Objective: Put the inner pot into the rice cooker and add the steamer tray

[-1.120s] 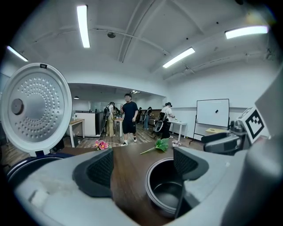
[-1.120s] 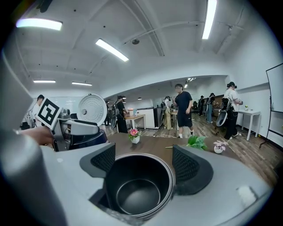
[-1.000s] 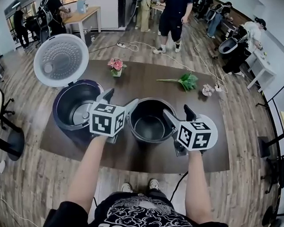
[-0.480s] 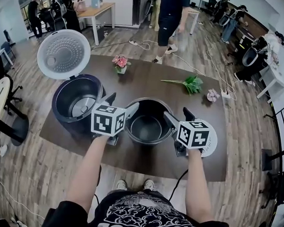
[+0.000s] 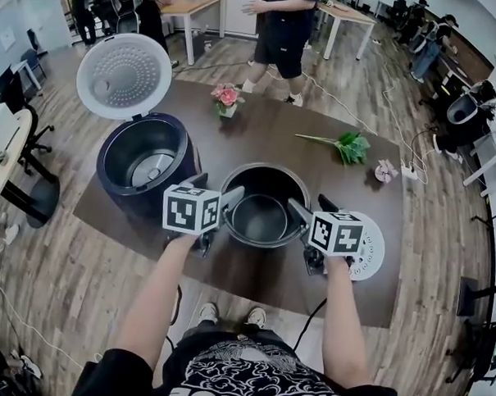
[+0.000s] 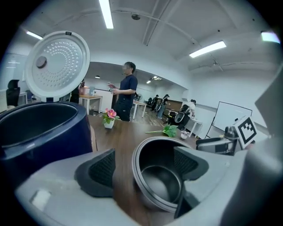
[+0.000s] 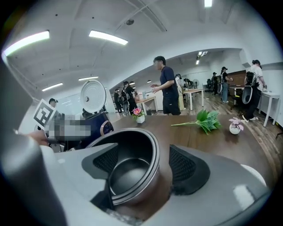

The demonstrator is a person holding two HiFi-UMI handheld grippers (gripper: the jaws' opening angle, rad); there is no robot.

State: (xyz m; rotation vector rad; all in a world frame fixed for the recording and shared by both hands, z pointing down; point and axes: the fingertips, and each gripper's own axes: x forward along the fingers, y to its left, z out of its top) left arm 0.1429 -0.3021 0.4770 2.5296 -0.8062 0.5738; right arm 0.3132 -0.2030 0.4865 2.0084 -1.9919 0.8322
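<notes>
Head view: the inner pot (image 5: 261,213) is shown on the table (image 5: 312,157), the open rice cooker (image 5: 144,165) at its ten o'clock and the steamer tray (image 5: 372,257) at its four o'clock. The left gripper (image 5: 217,188) is set wide open astride the pot's nine o'clock wall, the right gripper (image 5: 310,205) astride its three o'clock wall; no pad is pressed to it, though the right jaws have just been closing

Arms outstretched, left gripper (image 5: 218,186) agape, right gripper (image 5: 310,204) wide (jaws just narrowing) — astride pot rim (image 7: 152,145).
</notes>
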